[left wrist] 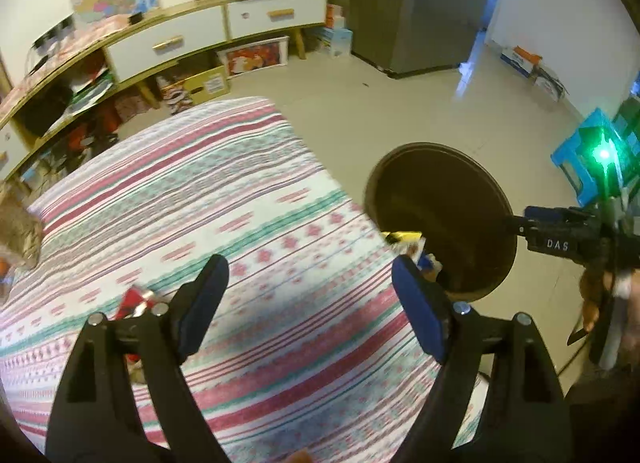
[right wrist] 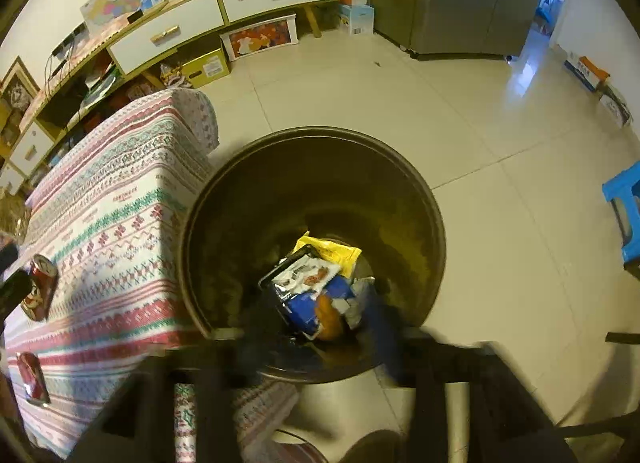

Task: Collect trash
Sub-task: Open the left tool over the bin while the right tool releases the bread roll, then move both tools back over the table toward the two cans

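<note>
A round dark trash bin [right wrist: 312,167] stands on the floor beside the table with the striped cloth [left wrist: 224,199]. Several snack wrappers [right wrist: 316,283], yellow, white and blue, lie at its bottom. My right gripper [right wrist: 316,315] hangs over the bin's near rim, blurred, with its fingers apart and nothing clearly between them. In the left wrist view the right gripper [left wrist: 516,223] reaches over the bin [left wrist: 440,219]. My left gripper [left wrist: 308,287] is open and empty above the cloth. A red crushed can [left wrist: 134,303] lies by its left finger. Two red cans [right wrist: 38,287] lie on the cloth.
A TV cabinet [left wrist: 176,43] with drawers and cluttered shelves runs along the back wall. A grey fridge [left wrist: 416,7] stands at the back. A blue stool [right wrist: 624,207] is on the tiled floor at right. Boxes [right wrist: 588,71] sit by the far right wall.
</note>
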A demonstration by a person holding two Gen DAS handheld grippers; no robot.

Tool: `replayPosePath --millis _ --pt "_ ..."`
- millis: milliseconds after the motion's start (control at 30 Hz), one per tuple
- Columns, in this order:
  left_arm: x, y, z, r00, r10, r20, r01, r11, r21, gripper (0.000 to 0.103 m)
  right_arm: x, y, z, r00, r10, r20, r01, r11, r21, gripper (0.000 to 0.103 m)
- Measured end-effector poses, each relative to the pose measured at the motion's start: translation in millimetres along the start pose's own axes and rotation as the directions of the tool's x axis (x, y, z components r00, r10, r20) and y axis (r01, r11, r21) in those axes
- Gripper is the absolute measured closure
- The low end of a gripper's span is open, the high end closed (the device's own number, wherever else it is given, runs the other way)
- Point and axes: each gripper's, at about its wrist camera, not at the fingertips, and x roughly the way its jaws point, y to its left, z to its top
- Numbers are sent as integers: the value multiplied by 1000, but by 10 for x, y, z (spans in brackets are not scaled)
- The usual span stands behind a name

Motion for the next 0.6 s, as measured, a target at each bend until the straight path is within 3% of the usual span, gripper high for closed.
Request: replayPosePath --millis 433,600 --pt "-610 957 -584 999 42 -12 -43 991 -129 12 -326 444 -72 998 58 5 -58 998 9 30" --pt "-686 1353 -879 995 72 -74 -86 975 -204 11 -497 767 -141 999 45 20 -44 997 -63 29"
